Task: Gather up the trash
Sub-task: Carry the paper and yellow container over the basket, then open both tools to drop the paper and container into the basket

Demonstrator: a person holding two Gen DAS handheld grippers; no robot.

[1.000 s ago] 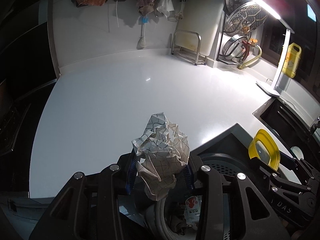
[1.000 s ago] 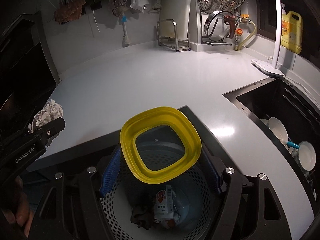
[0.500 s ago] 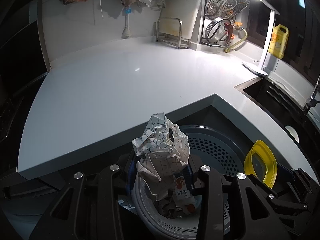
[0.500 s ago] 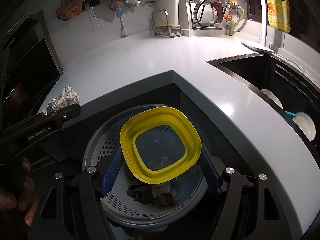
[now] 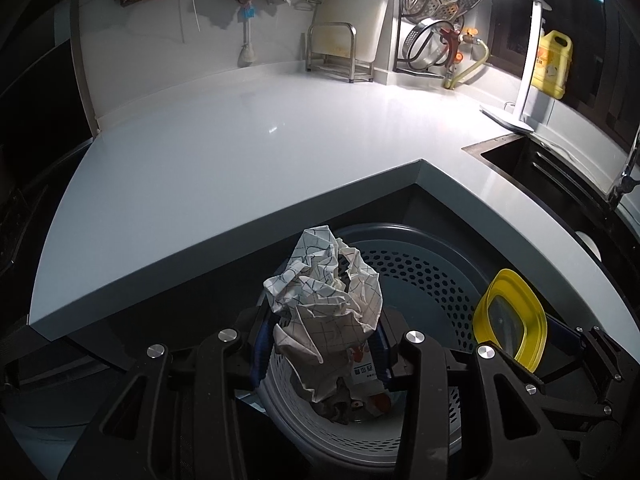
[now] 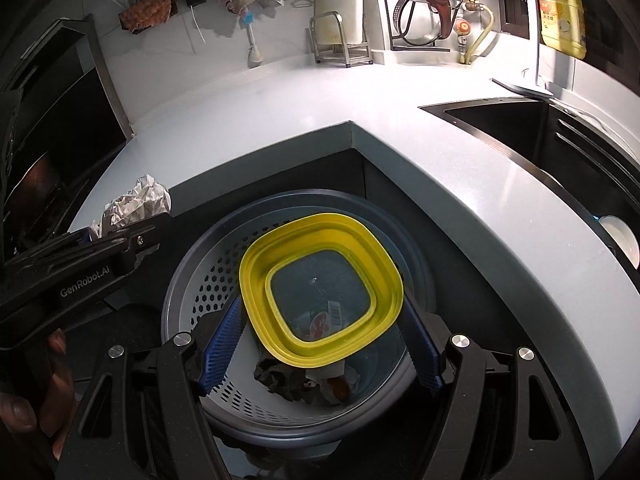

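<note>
A crumpled checked paper sits between the blue pads of my left gripper, whose jaws are opening while the pads still touch it. It hangs over the near-left part of a round grey perforated bin. My right gripper is shut on a square yellow lid with a clear centre, held flat above the same bin. Dark scraps and a printed wrapper lie at the bin's bottom. The lid also shows at the right of the left wrist view, and the paper at the left of the right wrist view.
The bin stands in the inner corner of a white L-shaped counter. A dark sink with dishes lies to the right. A white lamp, a yellow bottle and a metal rack line the back wall. A hand grips the left tool.
Both grippers have drawn back from the counter and sunk, so the bin now lies fully under them. The paper and the yellow lid stay between their pads.
</note>
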